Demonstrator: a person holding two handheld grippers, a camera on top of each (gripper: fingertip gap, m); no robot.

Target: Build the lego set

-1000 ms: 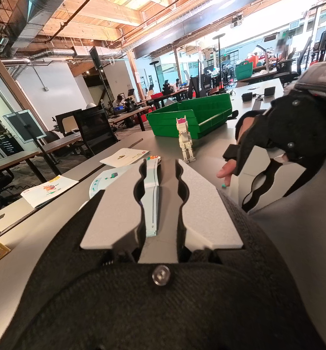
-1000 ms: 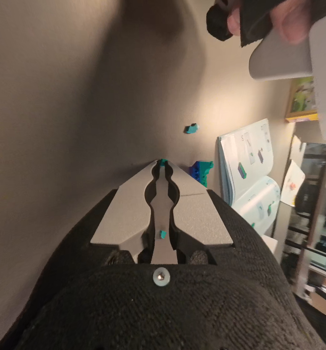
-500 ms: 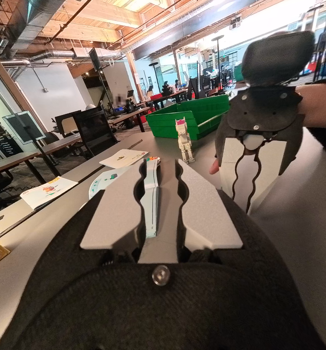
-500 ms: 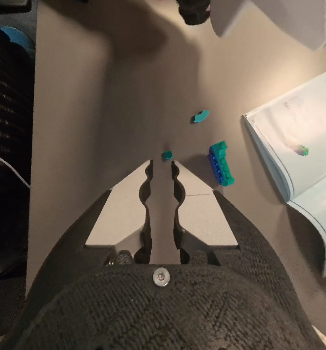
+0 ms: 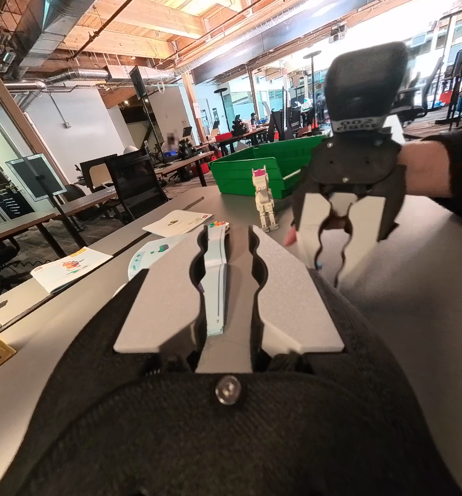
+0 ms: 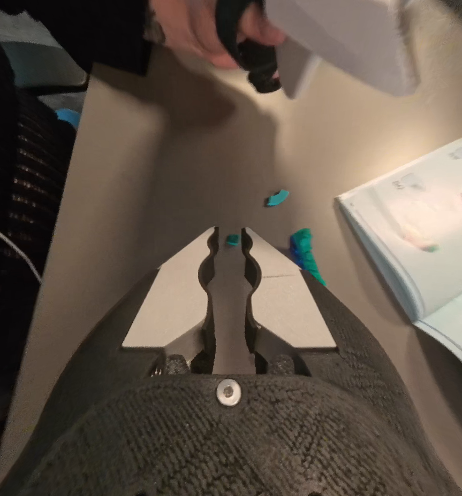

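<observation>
The right gripper (image 6: 229, 229) is hovering with jaws parted around a small teal piece (image 6: 233, 239) lying on the table (image 6: 170, 188); the left gripper (image 5: 227, 228) is waiting, jaws apart, gripping nothing.

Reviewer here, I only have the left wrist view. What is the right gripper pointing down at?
Observer: A small teal square piece on the table; it shows in the gap between the open fingers of the right gripper.
Operator: Any other loose parts nearby?
Observer: A curved teal piece lies farther ahead, apart from it.
Operator: Anything assembled there?
Observer: A blue-and-teal brick assembly lies beside the fingers, toward the open booklet.
</observation>
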